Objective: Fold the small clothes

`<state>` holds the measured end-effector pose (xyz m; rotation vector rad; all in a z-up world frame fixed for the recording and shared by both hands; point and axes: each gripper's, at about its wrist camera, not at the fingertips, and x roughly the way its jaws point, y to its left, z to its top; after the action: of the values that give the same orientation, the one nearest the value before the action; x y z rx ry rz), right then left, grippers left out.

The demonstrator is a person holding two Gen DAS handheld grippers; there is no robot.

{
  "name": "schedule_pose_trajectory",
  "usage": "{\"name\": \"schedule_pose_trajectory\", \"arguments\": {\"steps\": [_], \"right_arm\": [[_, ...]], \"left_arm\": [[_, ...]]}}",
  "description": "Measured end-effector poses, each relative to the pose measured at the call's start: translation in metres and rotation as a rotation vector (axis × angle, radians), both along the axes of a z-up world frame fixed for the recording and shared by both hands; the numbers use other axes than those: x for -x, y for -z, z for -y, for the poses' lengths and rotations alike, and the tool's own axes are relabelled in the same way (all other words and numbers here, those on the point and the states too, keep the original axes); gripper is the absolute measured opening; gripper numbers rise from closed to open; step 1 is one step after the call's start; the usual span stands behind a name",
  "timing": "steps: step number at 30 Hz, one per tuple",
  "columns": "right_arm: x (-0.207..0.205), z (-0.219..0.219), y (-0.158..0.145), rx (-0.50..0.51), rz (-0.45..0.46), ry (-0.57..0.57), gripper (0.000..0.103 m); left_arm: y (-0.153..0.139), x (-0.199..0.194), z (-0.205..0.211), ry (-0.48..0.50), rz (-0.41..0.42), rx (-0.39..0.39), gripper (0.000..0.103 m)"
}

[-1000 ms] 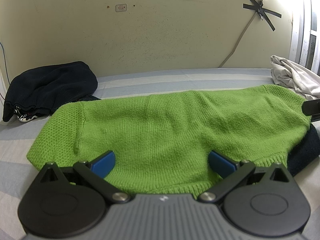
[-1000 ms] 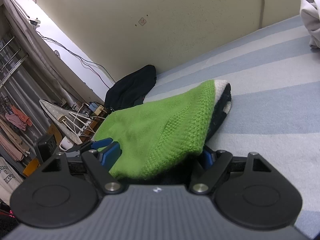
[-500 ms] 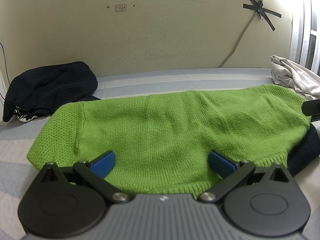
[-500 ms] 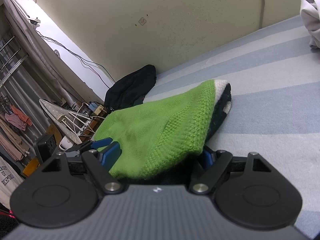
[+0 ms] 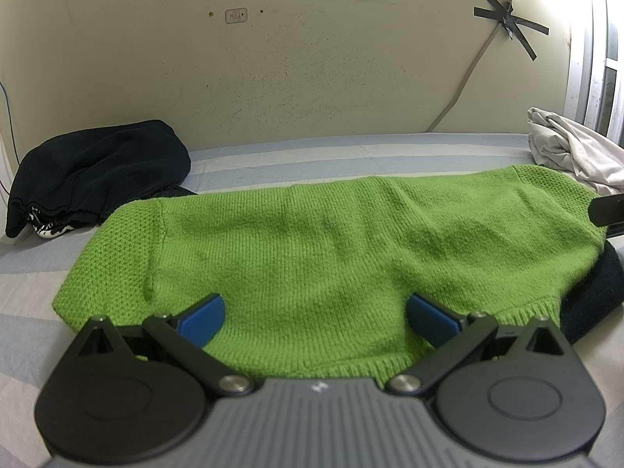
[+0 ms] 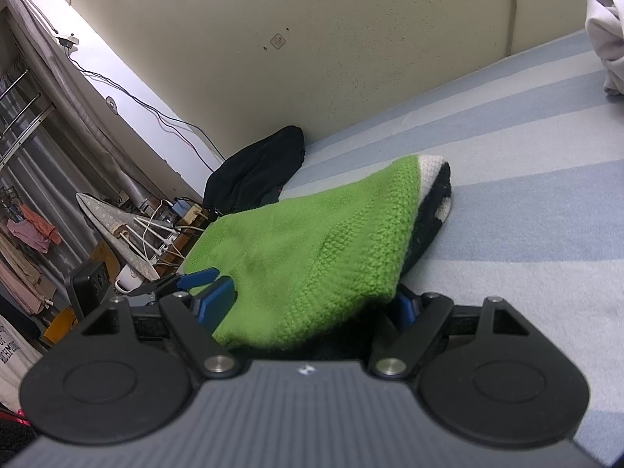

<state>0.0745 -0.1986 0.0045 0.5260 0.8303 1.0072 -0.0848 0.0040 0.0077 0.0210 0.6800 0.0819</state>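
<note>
A home bedroom: striped bed [image 6: 526, 163], ironing board [image 6: 113, 230], hanging clothes [image 6: 33, 230]

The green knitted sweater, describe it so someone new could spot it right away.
On the blue-and-grey striped bed against the cream wall, the green knitted sweater lies spread out nearest the camera. It is the only bright green item, between a dark garment pile and crumpled white cloth.

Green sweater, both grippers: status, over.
Left gripper open, right gripper open. Green sweater flat on bed, over a dark garment. Nothing in the way.
</note>
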Motion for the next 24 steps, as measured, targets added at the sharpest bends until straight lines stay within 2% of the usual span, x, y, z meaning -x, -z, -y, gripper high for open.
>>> {"name": "schedule_pose_trajectory", "arguments": {"steps": [24], "right_arm": [[-0.0010, 0.0030, -0.0002, 0.004, 0.003, -0.003, 0.083]], "left_arm": [[-0.0003, 0.0000, 0.0004, 0.001, 0.000, 0.001, 0.103]]}}
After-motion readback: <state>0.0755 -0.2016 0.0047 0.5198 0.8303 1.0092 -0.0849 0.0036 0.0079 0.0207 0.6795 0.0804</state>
